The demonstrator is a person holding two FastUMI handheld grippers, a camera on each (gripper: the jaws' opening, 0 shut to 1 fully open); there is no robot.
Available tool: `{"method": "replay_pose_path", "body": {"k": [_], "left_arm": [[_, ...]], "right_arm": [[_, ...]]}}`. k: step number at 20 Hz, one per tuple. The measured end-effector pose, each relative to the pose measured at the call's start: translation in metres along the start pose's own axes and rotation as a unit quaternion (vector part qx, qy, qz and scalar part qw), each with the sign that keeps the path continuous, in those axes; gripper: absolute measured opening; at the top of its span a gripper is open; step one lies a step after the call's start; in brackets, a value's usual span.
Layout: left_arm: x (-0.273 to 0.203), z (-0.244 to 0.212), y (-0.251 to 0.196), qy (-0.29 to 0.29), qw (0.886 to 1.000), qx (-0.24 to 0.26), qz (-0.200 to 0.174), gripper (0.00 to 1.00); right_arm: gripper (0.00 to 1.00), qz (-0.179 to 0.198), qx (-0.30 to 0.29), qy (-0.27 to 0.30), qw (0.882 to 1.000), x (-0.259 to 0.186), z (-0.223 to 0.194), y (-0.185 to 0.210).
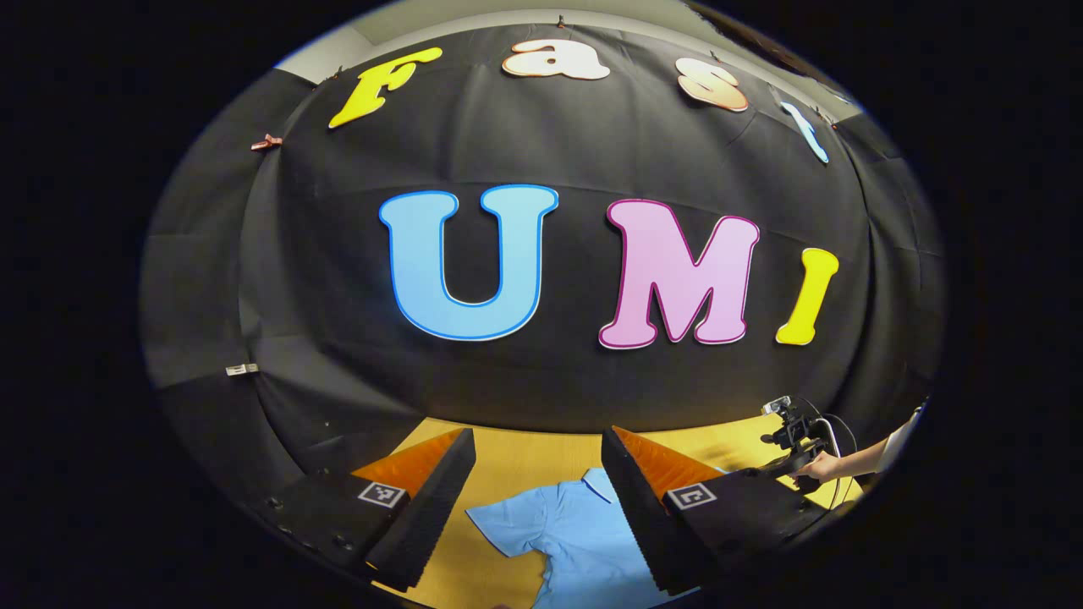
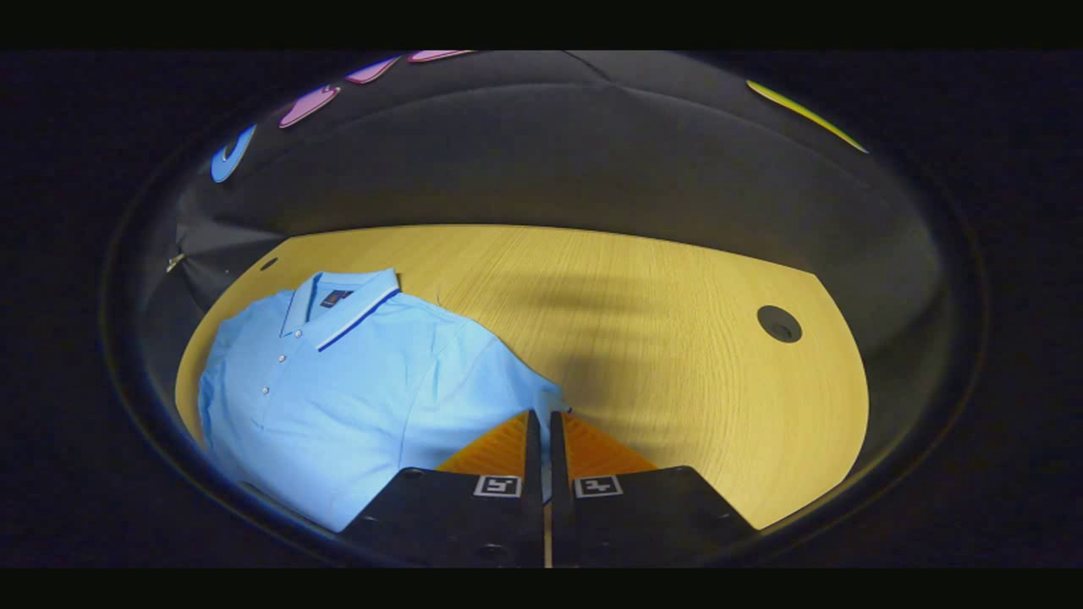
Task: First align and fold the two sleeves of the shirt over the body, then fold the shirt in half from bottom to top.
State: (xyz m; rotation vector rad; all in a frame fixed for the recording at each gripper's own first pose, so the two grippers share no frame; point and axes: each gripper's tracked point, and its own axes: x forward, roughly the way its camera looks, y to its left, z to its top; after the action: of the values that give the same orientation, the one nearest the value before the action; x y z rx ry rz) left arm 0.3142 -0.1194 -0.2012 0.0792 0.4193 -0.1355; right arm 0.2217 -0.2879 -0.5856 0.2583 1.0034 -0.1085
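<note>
Light blue fabric marks the shirt (image 2: 338,397), which lies flat and face up on the wooden table (image 2: 677,338), collar toward the far wall and hem toward us. In the right gripper view, the right hand-held gripper (image 2: 543,416) has its fingers nearly together at the cuff edge of the near sleeve (image 2: 499,381); we cannot tell whether any cloth is pinched between them. From this gripper the shirt body lies to the left, so we judge that the sleeve must be carried leftward across the body's long axis. In the left gripper view, the left hand-held gripper (image 1: 539,447) is wide open, holds nothing, and is raised above the shirt (image 1: 567,533), which lies below and between its fingers. The right gripper is the nearer to a sleeve.
</note>
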Motion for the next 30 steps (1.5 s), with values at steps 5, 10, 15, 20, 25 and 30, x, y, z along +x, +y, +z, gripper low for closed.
{"method": "replay_pose_path", "body": {"k": [5, 10, 15, 20, 25, 30], "left_arm": [[0.007, 0.001, 0.015, -0.004, 1.0, -0.005, -0.005, 0.96], [0.008, -0.008, 0.036, 0.002, 0.999, -0.035, 0.0, 0.96], [0.012, -0.027, 0.05, 0.016, 1.0, -0.026, -0.005, 0.96], [0.013, -0.068, 0.08, 0.065, 0.995, -0.076, 0.009, 0.96], [0.029, -0.105, 0.099, 0.099, 0.991, -0.084, 0.018, 0.96], [0.086, -0.138, 0.09, 0.129, 0.987, -0.098, -0.004, 0.96]], "right_arm": [[0.06, 0.016, 0.01, -0.021, 1.0, -0.02, 0.023, 0.02], [0.06, 0.083, 0.009, -0.066, 0.994, -0.058, 0.068, 0.09], [0.01, 0.115, -0.031, -0.043, 0.992, -0.042, 0.05, 0.156], [0.72, 0.111, 0.028, -0.023, 0.993, -0.019, 0.035, 0.176], [0.8, 0.104, 0.007, -0.049, 0.993, -0.046, 0.046, 0.167], [0.91, 0.104, 0.001, -0.095, 0.99, -0.102, 0.068, 0.153]]}}
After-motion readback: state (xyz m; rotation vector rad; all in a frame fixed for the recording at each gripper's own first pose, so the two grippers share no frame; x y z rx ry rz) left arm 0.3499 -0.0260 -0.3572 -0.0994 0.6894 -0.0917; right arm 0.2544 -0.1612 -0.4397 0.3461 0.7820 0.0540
